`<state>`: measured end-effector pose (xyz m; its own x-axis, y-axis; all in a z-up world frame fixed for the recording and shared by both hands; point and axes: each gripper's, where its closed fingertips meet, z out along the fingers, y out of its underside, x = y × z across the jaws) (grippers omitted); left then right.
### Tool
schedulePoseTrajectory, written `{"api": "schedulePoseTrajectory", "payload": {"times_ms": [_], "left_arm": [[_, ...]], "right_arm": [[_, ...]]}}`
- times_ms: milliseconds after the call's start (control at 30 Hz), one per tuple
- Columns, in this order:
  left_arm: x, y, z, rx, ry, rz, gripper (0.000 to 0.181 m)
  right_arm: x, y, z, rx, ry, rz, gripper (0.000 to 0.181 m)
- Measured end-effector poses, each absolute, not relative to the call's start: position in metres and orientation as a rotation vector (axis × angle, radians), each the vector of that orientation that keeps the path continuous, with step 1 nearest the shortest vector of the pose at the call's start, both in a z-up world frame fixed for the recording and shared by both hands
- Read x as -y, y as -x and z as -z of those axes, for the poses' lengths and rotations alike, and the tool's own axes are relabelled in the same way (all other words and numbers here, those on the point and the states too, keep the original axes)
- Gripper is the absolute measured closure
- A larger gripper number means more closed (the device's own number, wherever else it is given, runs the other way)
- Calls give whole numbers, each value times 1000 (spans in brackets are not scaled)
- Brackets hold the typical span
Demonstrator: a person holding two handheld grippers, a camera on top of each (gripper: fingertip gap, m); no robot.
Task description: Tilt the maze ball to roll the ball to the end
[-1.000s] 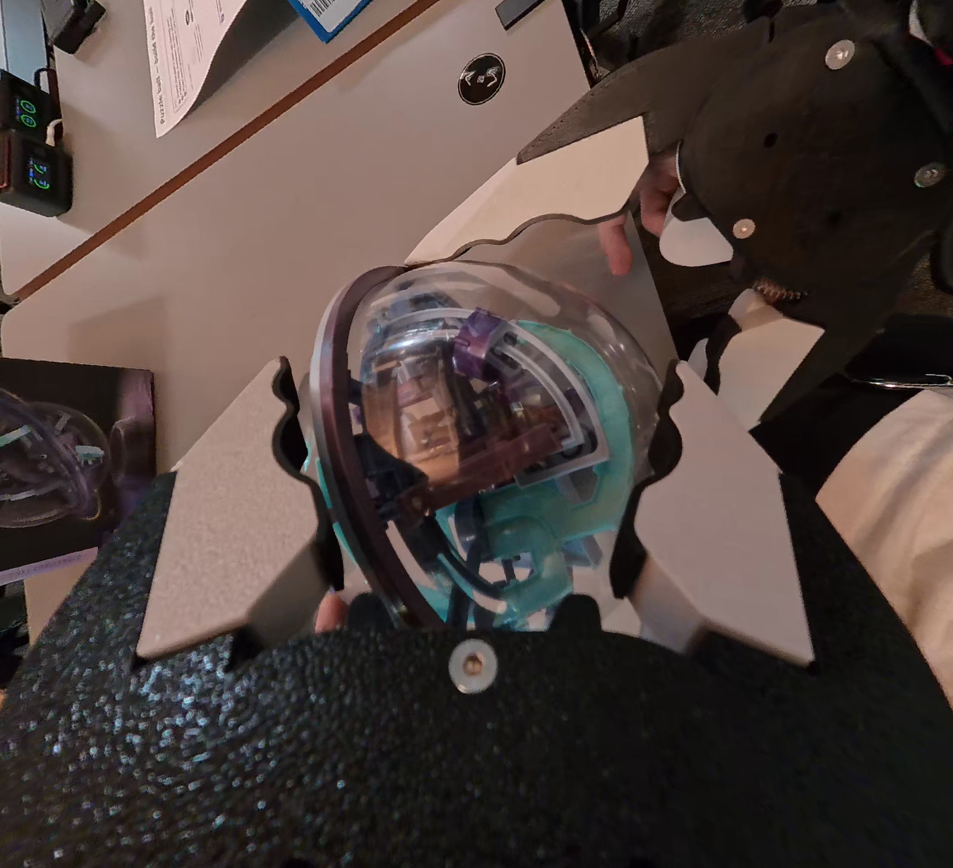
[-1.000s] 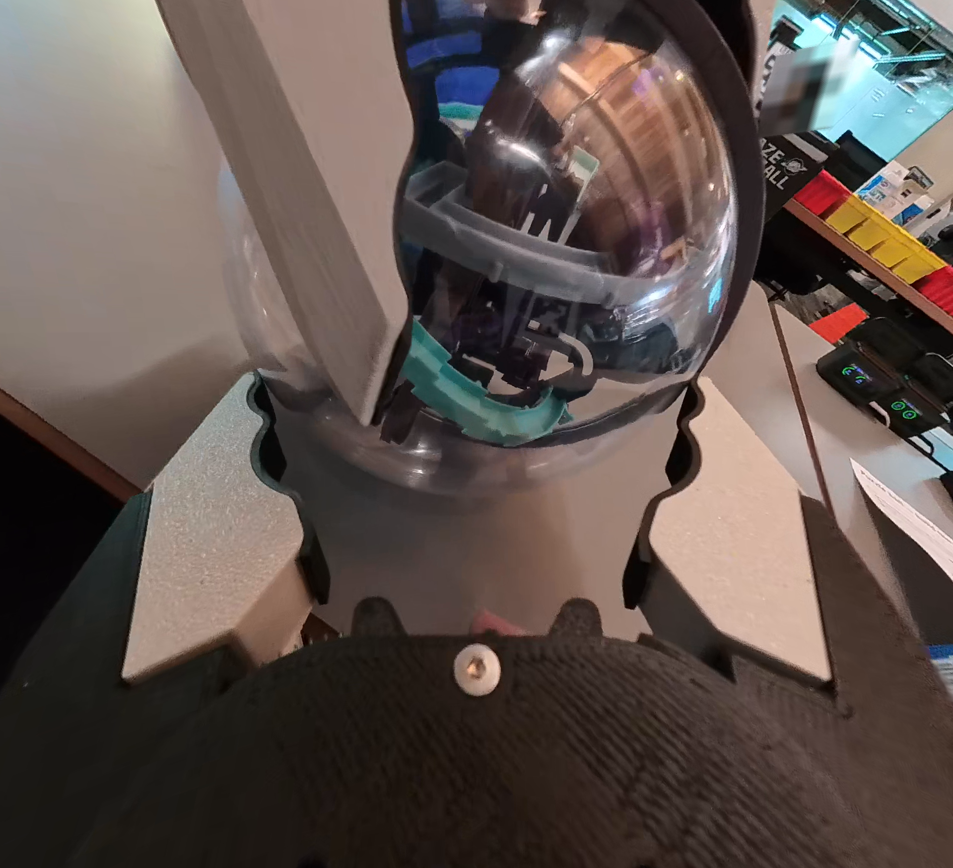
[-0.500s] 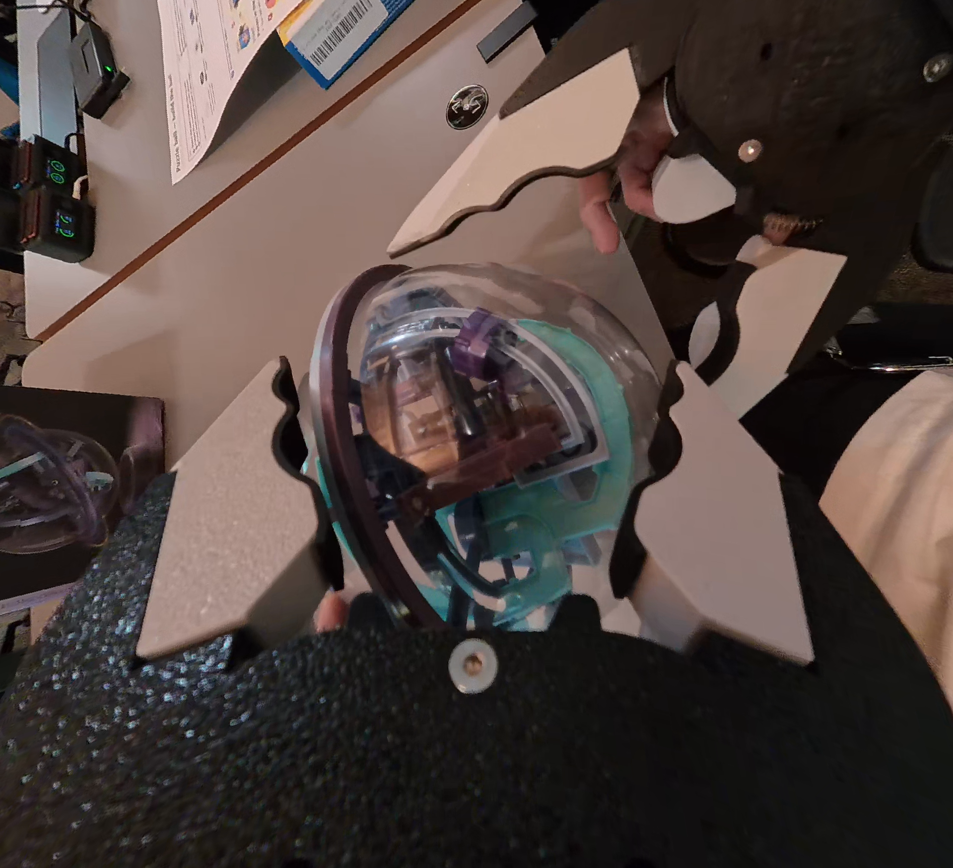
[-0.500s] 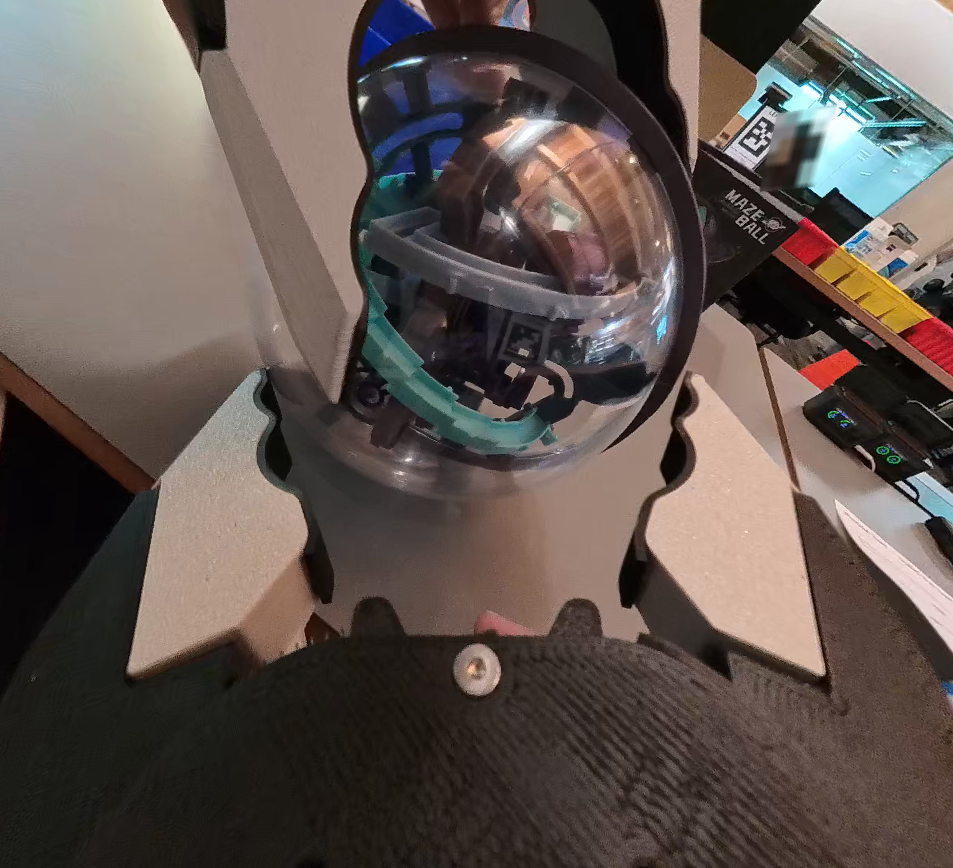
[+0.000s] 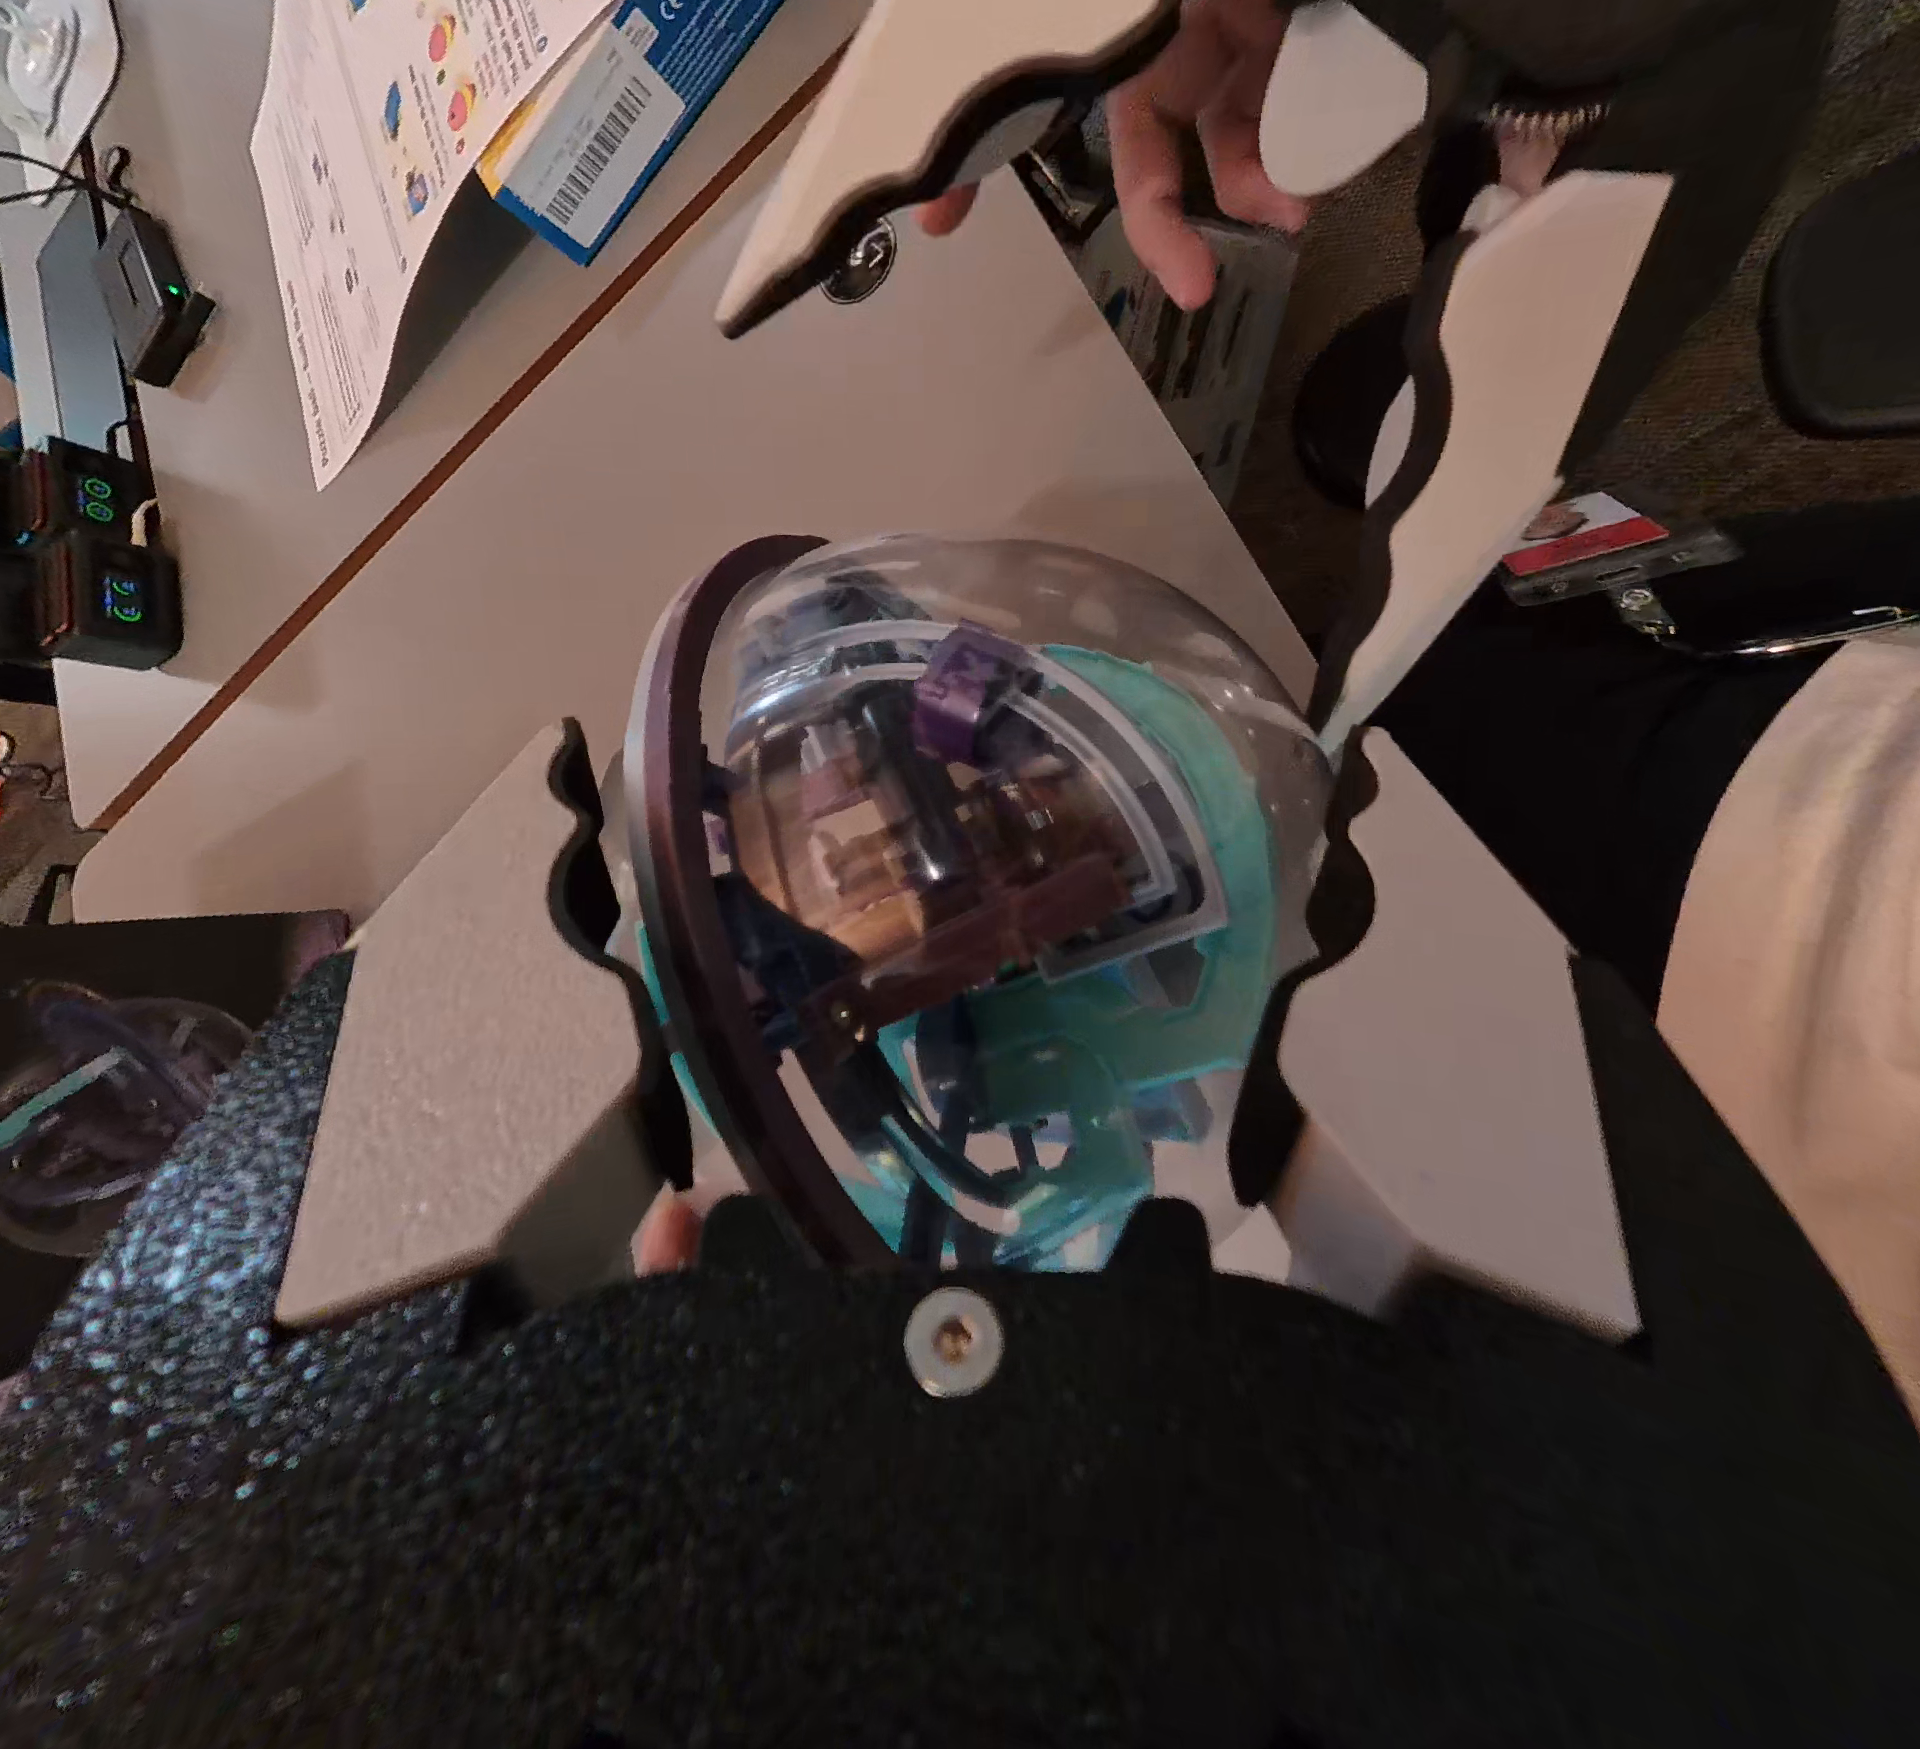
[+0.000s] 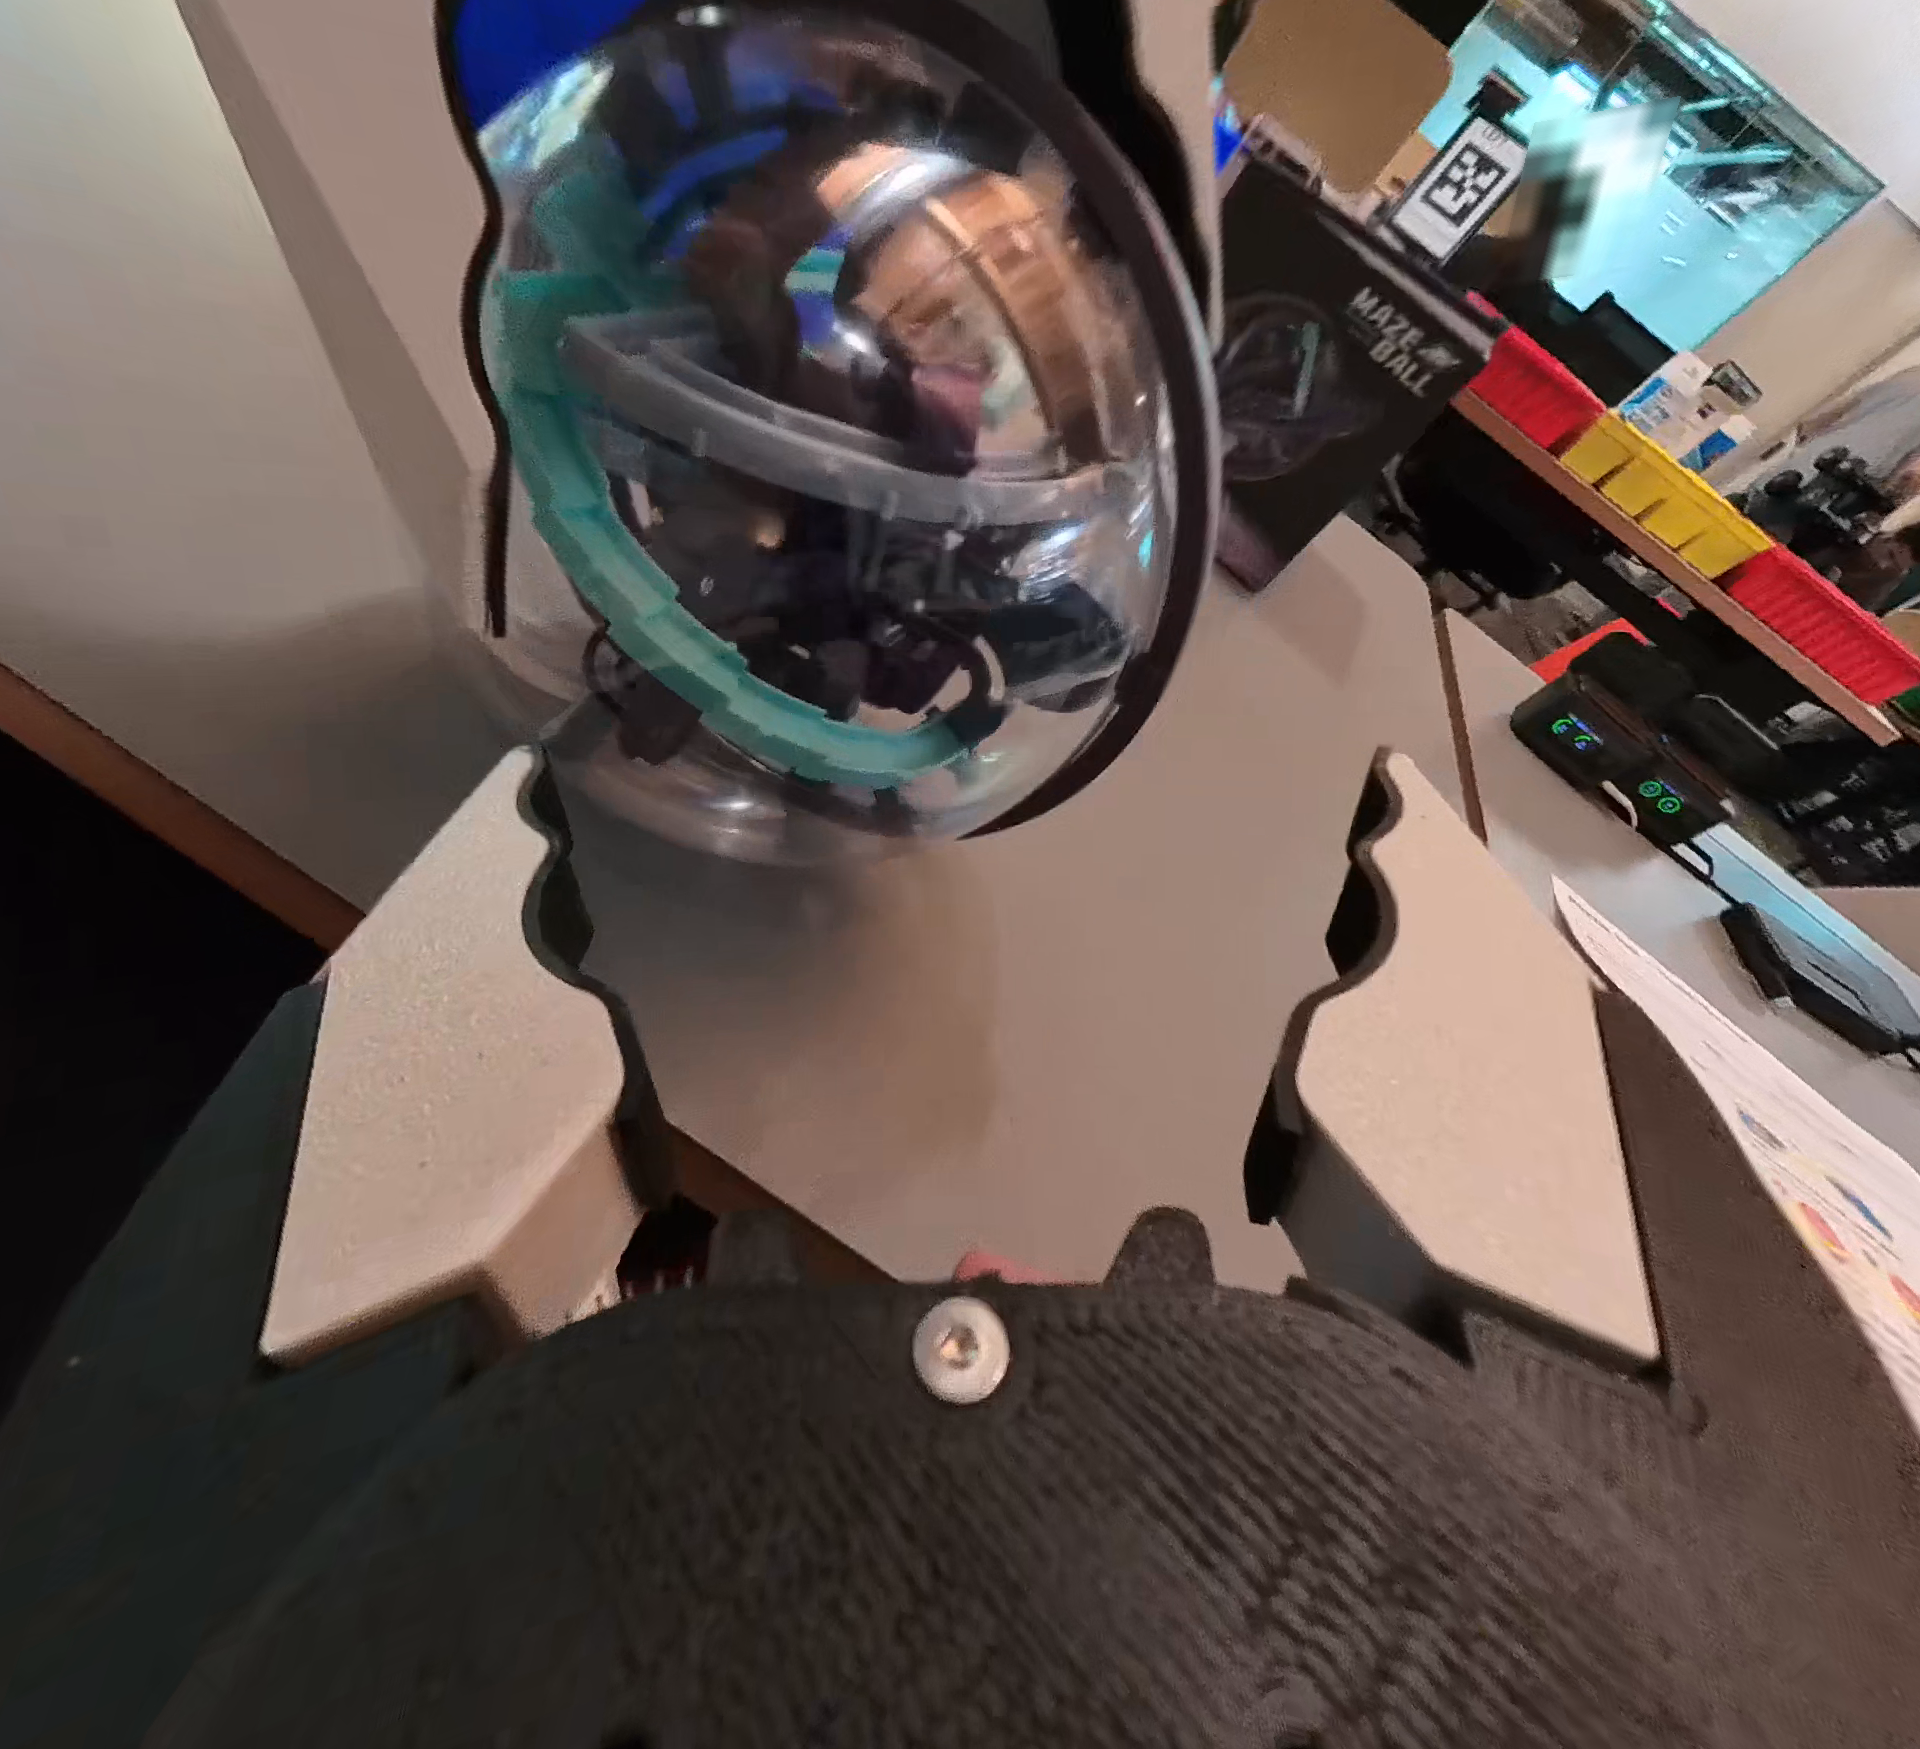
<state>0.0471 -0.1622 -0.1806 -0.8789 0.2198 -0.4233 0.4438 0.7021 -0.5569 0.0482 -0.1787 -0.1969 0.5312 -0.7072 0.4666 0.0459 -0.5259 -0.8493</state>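
The maze ball (image 5: 966,878) is a clear sphere with a dark rim and teal, grey and purple tracks inside. My left gripper (image 5: 964,743) is shut on it, with one grey finger (image 5: 468,1024) on each side, and holds it above the white table (image 5: 582,577). I cannot make out the small ball inside. My right gripper (image 5: 1029,520) is open and hangs beyond the sphere, not touching it. In the right wrist view the sphere (image 6: 831,452) sits just past my open right gripper (image 6: 956,795), between the left gripper's fingers (image 6: 343,141).
A printed sheet (image 5: 436,89) and a blue box (image 5: 665,68) lie at the table's far side. A black product box (image 6: 1340,369) stands nearby. Chargers with green displays (image 5: 104,598) sit at the left. A person's lap and badge (image 5: 1590,536) are at the right. A shelf holds red and yellow bins (image 6: 1662,494).
My right gripper has drawn back from the sphere and now stands clear of it. The left gripper keeps its hold and the sphere has tilted slightly.
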Motion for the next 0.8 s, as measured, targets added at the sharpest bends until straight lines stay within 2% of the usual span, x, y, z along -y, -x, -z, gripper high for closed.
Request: {"api": "schedulePoseTrajectory", "payload": {"times_ms": [433,600,700,800], "left_arm": [[158,-40,181,-2583,-847,1038,47],[162,-43,179,-2593,-762,1100,43],[168,-48,174,-2613,-608,1223,37],[166,-55,174,-2676,-463,1296,39]], "right_arm": [[136,-66,209,-429,1890,1037,26],[135,-68,209,-453,1853,1033,24],[135,-68,207,-446,1852,1047,29],[135,-67,207,-446,1860,1051,30]]}}
